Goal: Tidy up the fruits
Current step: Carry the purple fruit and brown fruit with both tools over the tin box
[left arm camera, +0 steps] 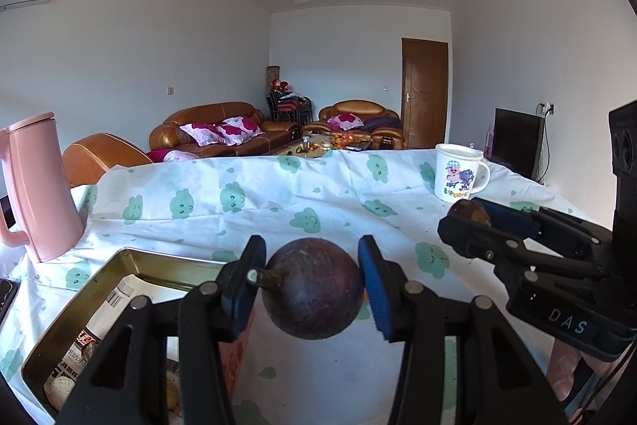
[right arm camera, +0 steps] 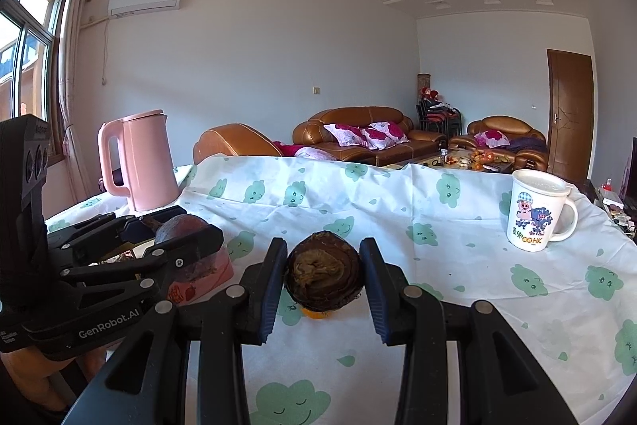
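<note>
Above the cloud-print table, the left gripper clamps a dark purple fruit over the tin's near corner, while the right gripper squeezes a brown fruit mid-table.

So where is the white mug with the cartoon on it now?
The white mug stands on the far right of the table, beyond the right hand-held gripper. In the left wrist view it also shows at the right.
</note>
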`<state>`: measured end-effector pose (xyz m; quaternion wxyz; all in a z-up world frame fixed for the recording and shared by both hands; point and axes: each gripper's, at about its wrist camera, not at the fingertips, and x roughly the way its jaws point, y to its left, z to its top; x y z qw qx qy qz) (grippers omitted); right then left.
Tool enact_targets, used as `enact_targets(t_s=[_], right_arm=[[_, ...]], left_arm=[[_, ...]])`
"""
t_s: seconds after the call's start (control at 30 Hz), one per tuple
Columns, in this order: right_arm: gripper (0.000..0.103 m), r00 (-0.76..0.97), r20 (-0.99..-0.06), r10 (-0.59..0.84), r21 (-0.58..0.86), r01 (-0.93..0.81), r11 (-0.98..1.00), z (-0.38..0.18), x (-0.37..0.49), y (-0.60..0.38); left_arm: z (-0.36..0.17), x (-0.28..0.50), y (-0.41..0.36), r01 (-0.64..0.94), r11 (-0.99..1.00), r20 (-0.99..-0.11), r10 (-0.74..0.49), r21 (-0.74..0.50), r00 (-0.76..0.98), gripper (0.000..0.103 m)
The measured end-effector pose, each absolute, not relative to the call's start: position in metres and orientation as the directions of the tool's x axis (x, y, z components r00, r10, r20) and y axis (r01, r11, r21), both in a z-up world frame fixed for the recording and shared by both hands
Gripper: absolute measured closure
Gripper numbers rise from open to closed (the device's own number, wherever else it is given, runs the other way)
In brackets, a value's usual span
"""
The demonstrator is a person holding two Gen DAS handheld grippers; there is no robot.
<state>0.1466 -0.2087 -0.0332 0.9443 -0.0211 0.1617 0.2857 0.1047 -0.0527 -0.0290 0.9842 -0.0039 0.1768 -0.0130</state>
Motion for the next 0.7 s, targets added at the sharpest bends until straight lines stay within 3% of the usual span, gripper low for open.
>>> enact_targets(t_s=[0.37, 0.7], right_arm=[[0.063, 0.705, -0.356, 0.613, 0.070, -0.634, 0.770, -0.033, 0.140, -0.164], [0.063, 0.625, -0.362, 0.692, 0.075, -0.720, 0.690, -0.023, 0.126, -0.112]], left_arm=[[-0.028, 0.083, -0.009, -0.032, 0.997, -0.385, 0.005, -0.065, 0.923, 0.053], [-0.019, 0.066, 0.062, -0.165, 0.981, -0.410, 0.109, -0.104, 0.906, 0.053]])
